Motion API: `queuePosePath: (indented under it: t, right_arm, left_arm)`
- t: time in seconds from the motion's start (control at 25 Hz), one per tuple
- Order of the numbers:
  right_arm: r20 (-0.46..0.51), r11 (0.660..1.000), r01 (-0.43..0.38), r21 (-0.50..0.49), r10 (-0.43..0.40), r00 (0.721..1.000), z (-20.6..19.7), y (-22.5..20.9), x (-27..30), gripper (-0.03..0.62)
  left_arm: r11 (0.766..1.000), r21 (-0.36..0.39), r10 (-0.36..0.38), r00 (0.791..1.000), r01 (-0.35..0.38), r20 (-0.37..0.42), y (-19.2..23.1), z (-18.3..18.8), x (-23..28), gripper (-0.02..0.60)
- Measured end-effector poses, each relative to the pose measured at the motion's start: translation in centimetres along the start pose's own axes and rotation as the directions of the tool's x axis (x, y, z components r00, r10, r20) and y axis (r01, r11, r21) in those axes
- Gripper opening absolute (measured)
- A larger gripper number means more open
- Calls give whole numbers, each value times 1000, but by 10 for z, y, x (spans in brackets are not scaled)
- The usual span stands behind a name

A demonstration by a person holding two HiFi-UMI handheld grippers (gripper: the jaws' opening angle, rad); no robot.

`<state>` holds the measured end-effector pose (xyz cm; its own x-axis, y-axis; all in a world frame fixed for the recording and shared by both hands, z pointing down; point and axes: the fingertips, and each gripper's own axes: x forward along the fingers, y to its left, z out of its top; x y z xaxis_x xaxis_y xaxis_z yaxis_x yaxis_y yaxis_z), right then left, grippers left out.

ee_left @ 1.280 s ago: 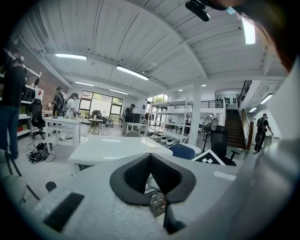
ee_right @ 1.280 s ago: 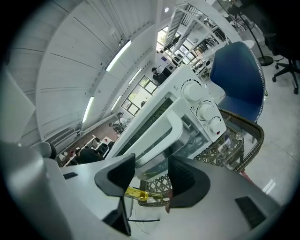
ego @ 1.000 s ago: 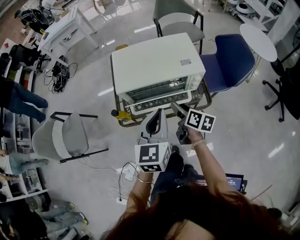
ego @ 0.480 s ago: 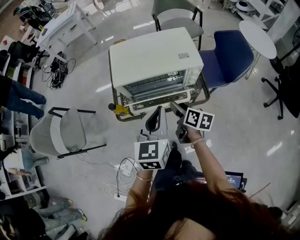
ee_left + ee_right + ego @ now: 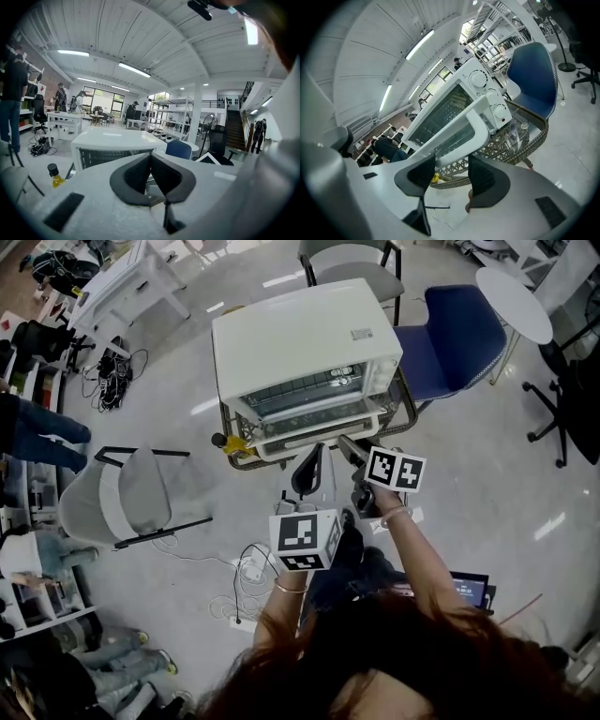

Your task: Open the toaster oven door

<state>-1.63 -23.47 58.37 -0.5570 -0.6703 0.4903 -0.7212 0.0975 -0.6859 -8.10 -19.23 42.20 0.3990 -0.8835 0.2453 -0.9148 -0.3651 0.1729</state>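
The white toaster oven [image 5: 305,343] stands on a wicker table [image 5: 410,418], its glass front towards me. Its white door handle [image 5: 319,430] runs across the front; in the right gripper view this handle [image 5: 465,127] lies just beyond the fingertips, not between them. My right gripper [image 5: 349,448] is open and close to the handle's right end, jaws [image 5: 452,172] apart with nothing in them. My left gripper [image 5: 309,470] hangs a little lower, in front of the table, and its jaws [image 5: 151,159] meet at the tips, shut and empty. Three knobs [image 5: 492,97] sit beside the door.
A small yellow bottle with a black cap [image 5: 228,442] stands at the table's left corner. A blue chair [image 5: 457,338] is right of the oven, a grey chair [image 5: 131,504] to the left, another behind [image 5: 349,261]. Cables [image 5: 248,579] lie on the floor.
Both grippers have edged up towards the oven's front, and the right one now sits nearer the handle. The jaws have not changed.
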Motion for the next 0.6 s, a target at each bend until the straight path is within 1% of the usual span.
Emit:
queuePosePath:
  t: [0.36, 0.6]
  right_arm:
    - [-40, 999, 35, -17, -35, 999, -24, -14, -2, 205]
    - [-55, 999, 48, -23, -49, 997, -31, -19, -6, 204]
  left_arm:
    - [1000, -16, -2, 1000, 1, -28, -2, -23, -4, 15]
    - [1000, -24, 2, 999, -2, -35, -4, -29, -8, 15]
